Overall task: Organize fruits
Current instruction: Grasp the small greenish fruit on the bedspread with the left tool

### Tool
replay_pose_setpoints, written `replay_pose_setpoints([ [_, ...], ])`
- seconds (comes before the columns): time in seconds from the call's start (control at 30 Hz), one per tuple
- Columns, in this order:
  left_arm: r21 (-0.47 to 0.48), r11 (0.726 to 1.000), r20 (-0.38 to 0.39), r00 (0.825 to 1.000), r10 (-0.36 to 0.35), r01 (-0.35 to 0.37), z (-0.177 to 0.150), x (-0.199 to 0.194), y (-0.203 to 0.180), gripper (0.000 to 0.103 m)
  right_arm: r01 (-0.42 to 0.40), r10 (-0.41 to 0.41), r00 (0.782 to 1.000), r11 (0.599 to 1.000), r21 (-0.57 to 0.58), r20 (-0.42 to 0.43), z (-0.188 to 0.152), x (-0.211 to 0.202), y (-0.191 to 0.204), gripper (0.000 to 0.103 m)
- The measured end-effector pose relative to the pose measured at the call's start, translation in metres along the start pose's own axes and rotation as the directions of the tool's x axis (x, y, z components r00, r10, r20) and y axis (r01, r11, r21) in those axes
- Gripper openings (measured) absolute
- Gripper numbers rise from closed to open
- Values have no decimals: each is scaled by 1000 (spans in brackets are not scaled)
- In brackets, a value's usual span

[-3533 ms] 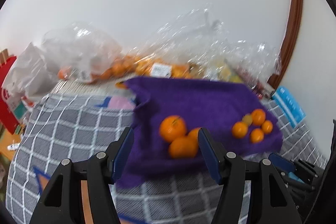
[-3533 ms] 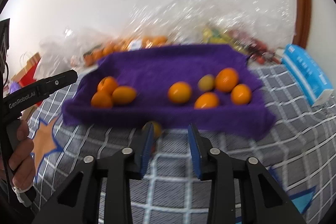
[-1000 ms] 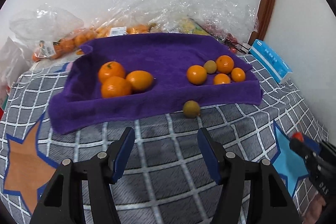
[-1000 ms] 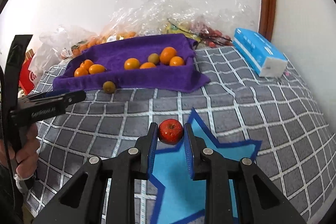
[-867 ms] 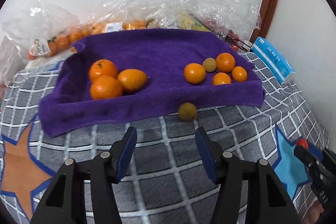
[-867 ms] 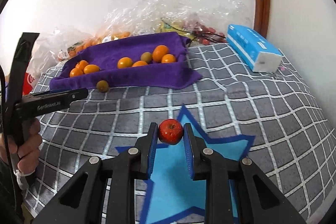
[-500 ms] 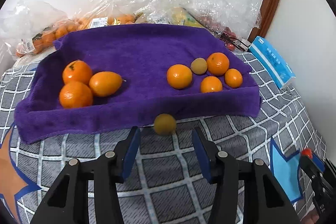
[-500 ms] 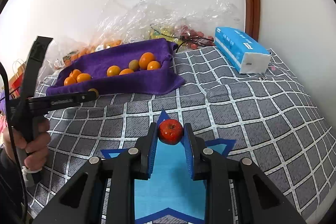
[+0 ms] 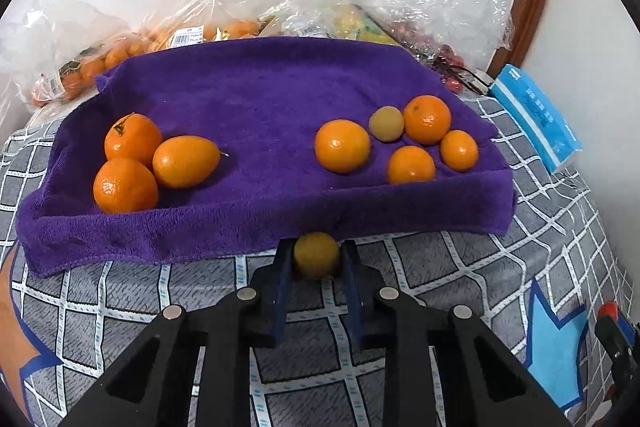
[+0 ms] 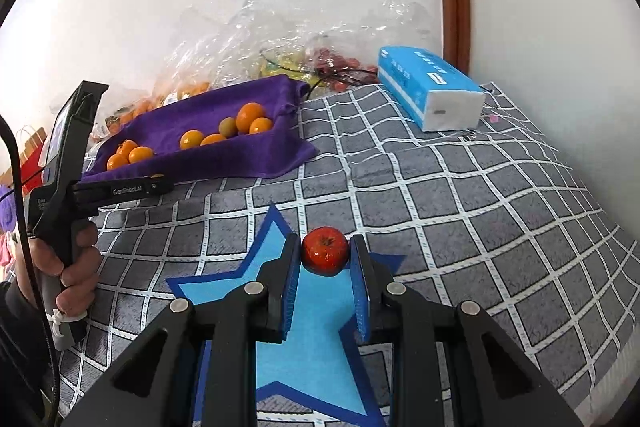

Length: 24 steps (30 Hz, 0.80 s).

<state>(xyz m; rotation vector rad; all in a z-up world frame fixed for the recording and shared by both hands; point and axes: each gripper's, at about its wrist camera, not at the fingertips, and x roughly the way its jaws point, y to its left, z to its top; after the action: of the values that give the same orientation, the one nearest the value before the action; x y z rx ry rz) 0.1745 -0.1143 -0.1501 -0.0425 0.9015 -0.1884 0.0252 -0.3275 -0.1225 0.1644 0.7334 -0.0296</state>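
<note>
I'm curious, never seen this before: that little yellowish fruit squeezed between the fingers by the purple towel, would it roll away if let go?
Probably. The yellowish fruit looks round and smooth, so on the flat checked cloth it could roll. The purple towel edge behind it might stop it. It looks small, likely light, and the left gripper pinches only its sides.

Bagged fruit [image 9: 120, 55] behind purple towel [image 9: 256, 95] blurred by plastic; type unclear.
</note>
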Motion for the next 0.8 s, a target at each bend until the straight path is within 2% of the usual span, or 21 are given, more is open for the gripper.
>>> replay_pose_setpoints([
  [0.2, 9, 1000, 16, 1000, -21, 21, -11, -19, 1, 23, -10, 11, 1000, 1000, 11, -21, 0, -2, 4, 25],
  [0.5, 70, 998, 73, 997, 3, -8, -28, -57, 6, 23, -12, 12, 1000, 1000, -20, -7, 5, -20, 31, 24],
  [0.8, -7, 1000, 104, 994, 18, -17, -35, -90, 50, 23, -43, 45, 999, 996, -78, 25, 21, -29, 73, 25],
])
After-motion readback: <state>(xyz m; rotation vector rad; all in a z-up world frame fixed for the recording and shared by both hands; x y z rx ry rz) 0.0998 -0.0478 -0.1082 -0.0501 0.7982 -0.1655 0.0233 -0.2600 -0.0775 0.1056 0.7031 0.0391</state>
